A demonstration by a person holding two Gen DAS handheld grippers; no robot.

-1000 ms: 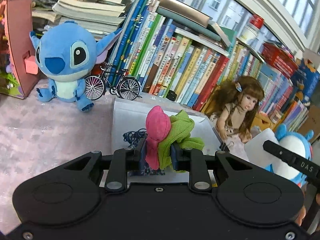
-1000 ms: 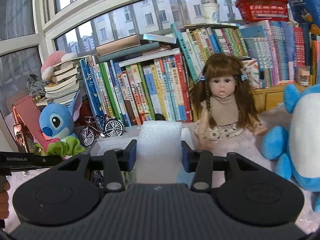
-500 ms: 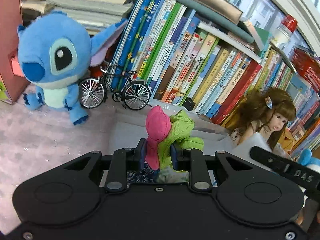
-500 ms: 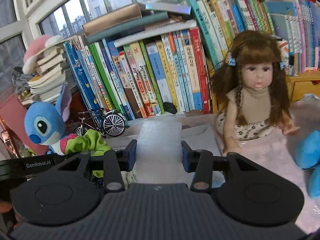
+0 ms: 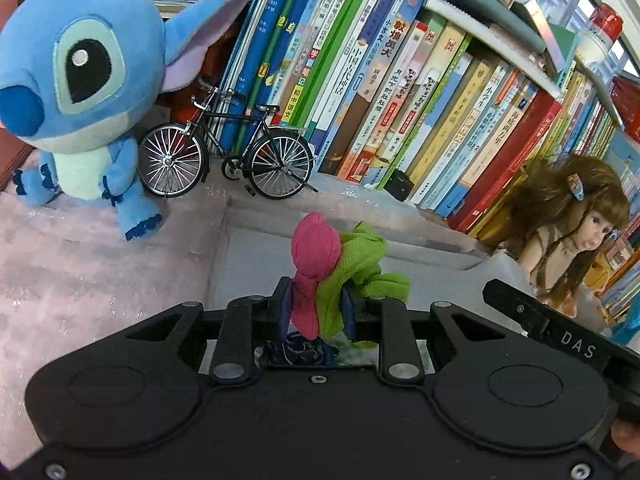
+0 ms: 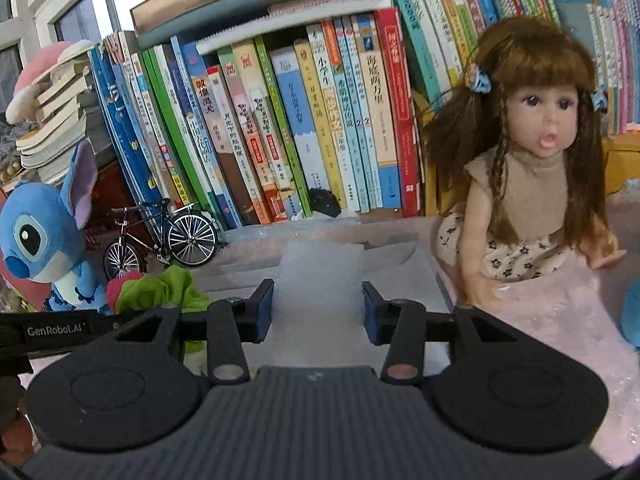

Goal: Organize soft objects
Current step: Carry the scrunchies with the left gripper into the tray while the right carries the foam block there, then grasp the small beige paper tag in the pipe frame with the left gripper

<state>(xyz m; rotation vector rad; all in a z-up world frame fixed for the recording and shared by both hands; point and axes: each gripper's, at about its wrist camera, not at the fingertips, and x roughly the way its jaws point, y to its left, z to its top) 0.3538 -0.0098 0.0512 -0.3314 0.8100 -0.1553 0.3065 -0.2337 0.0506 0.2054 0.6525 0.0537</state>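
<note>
While L claw [image 5: 315, 307] pinches, cloth bundle [image 5: 334, 276] stands upright.

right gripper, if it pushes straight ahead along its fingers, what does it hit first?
Probably the far wall of the grey box, then the row of books behind. The right gripper, jaws shut on the white foam block, points there; depth is unclear.

We see both views lit by soft daylight from the windows [image 6: 100, 8] behind the books [image 6: 280, 132], bright and even, with only faint shadows under the toy bicycle [image 5: 228, 160]. The glass is slightly washed out. Fisheye distortion bends the book spines [image 5: 400, 92] outward and curves the window frame. The doll's [image 5: 576, 224] face at the left view's edge looks a little soft; central objects stay sharp.
</note>
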